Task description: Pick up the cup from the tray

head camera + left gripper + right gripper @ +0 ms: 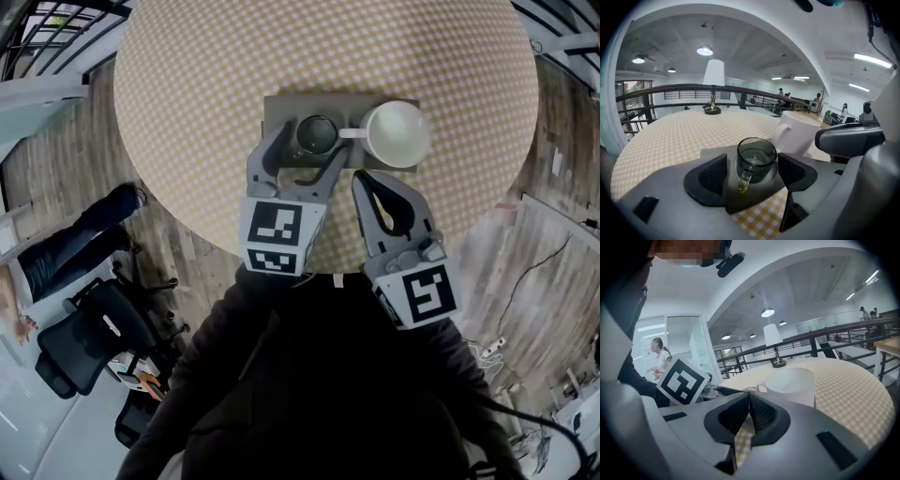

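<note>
2 cups, 1 tray (281,108) — left gripper (752,174) around the glass cup (756,161)
Its jaws stand wide, flanking the cup without pressing it; 1 white mug (397,133) beside — right gripper (749,409) clamped together, empty.

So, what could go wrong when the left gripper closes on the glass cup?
The white mug stands right beside the glass cup, handle toward it, so an open jaw of the left gripper may knock it. The cup is round, smooth glass; the pads could slip, or tip it on the tray.
</note>
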